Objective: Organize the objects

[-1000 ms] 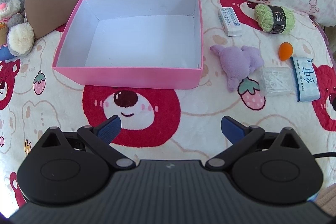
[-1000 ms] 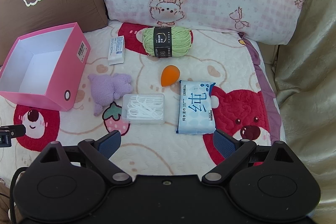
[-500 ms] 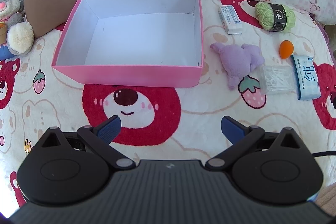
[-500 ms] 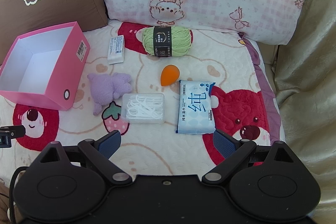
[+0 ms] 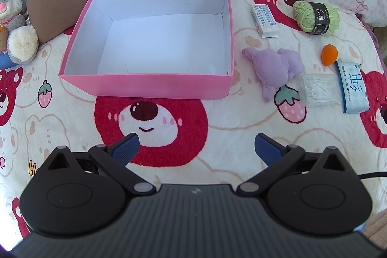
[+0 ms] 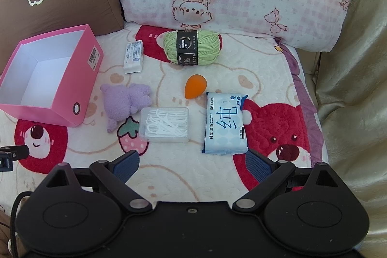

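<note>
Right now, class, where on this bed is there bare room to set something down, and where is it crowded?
Free: inside the pink box, and the blanket between the right gripper and the floss case. Crowded: around the purple plush, sponge and wipes.

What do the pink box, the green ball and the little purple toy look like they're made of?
The pink box looks like smooth matte cardboard: thin flat walls, white inside, a barcode sticker. The green ball is wound yarn, with visible strands and a black band reading COTTON. The purple toy appears to be fuzzy plush fabric, probably stuffed.
</note>
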`<state>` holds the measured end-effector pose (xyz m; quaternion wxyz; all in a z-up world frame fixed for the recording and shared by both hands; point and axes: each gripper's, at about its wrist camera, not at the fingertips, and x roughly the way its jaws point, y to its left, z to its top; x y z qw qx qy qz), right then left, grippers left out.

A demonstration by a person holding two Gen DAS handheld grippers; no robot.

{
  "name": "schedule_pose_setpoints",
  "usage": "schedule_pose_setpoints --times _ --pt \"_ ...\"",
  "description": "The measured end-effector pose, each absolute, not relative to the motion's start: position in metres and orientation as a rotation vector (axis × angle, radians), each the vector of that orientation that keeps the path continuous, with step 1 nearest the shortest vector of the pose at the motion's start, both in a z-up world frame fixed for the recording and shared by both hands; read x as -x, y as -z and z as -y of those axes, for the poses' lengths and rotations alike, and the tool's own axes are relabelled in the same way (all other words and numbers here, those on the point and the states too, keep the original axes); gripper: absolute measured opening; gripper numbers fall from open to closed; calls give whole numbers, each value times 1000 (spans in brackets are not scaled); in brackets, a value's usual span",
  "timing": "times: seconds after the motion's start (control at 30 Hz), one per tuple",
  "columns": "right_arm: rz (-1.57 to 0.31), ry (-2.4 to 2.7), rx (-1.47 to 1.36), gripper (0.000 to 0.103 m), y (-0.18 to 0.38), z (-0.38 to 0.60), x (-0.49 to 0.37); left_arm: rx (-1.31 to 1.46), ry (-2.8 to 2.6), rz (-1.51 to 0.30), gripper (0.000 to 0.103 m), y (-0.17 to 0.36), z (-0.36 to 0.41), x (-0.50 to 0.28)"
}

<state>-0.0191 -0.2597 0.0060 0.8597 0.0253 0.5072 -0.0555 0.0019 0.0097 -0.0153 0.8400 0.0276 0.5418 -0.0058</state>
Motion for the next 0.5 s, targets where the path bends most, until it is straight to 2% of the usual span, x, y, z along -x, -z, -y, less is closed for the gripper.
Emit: schedule_pose_setpoints --times 0.5 --pt "-1061 136 -79 96 -4 270 25 -89 36 -1106 103 -1 3 -7"
